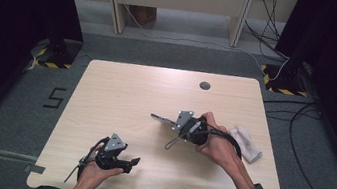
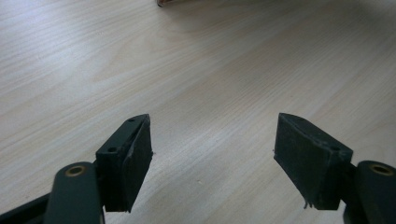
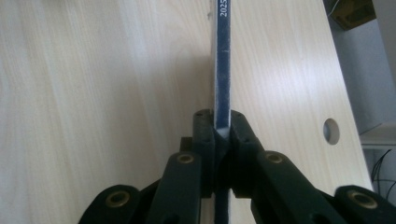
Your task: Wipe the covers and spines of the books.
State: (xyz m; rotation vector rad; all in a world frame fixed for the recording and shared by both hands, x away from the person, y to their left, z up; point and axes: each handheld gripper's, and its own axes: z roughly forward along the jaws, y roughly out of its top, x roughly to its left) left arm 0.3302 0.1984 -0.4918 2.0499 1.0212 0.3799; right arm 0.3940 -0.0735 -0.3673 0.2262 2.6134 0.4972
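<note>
My right gripper [image 1: 172, 124] [image 3: 222, 126] is over the middle of the light wooden table [image 1: 121, 92], pointing left, shut on a thin flat dark blue card [image 1: 160, 119]. In the right gripper view the card [image 3: 222, 70] stands edge-on between the pads and reaches forward over the tabletop, with small white print near its far end. My left gripper [image 1: 135, 164] is near the table's front left, held low and pointing right. In the left gripper view its jaws [image 2: 212, 149] stand wide apart over bare wood, with nothing between them.
A crumpled white cloth [image 1: 246, 143] lies by the table's right edge, behind the right hand. A round cable hole [image 1: 204, 85] [image 3: 331, 131] is near the far edge. Cables and yellow-black floor markings lie beyond the table.
</note>
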